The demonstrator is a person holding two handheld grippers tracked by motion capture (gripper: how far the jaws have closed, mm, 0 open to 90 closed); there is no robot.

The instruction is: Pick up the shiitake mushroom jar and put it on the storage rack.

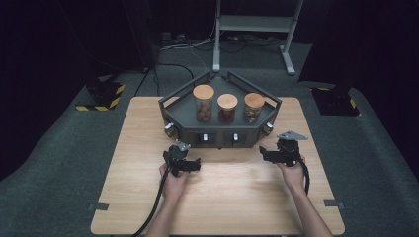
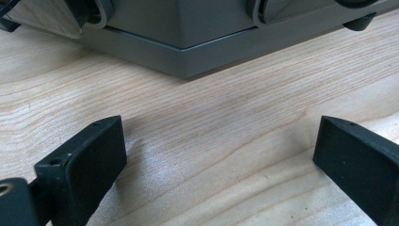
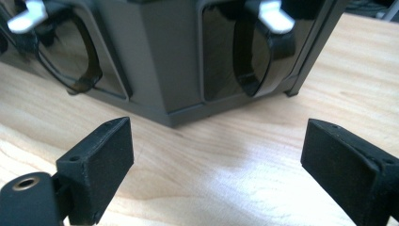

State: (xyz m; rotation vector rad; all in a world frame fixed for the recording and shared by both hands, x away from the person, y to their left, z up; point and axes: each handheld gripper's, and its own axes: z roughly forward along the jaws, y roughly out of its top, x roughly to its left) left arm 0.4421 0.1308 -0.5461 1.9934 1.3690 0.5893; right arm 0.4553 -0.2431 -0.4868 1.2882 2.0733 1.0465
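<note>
Left gripper [image 1: 190,164]: held low over the table [image 1: 237,197] just in front of the dark grey stand [image 1: 217,136], jaws spread wide, nothing between them; bare wood grain between the pads [image 2: 84,165] in the left gripper view, stand's base corner [image 2: 181,59] just ahead and clear of them.

Right gripper [image 1: 269,153]: held in front of the stand's right front corner, grey three-cornered plate on top, jaws spread, empty; in the right gripper view, pads [image 3: 101,157] apart over the table, pointed at the stand's front face [image 3: 174,61] with two dark recessed windows, a white lever [image 3: 275,16] at the top of the right one, another white lever [image 3: 26,16] at upper left.

Stand: at the far middle of the table, angular tray on top. Three glass jars with cork lids in a row on it: left jar [image 1: 203,103] with brown round contents, middle jar [image 1: 227,108] with red contents, right jar [image 1: 253,107] with brownish contents. All upright, lids on, well apart from both grippers.
</note>
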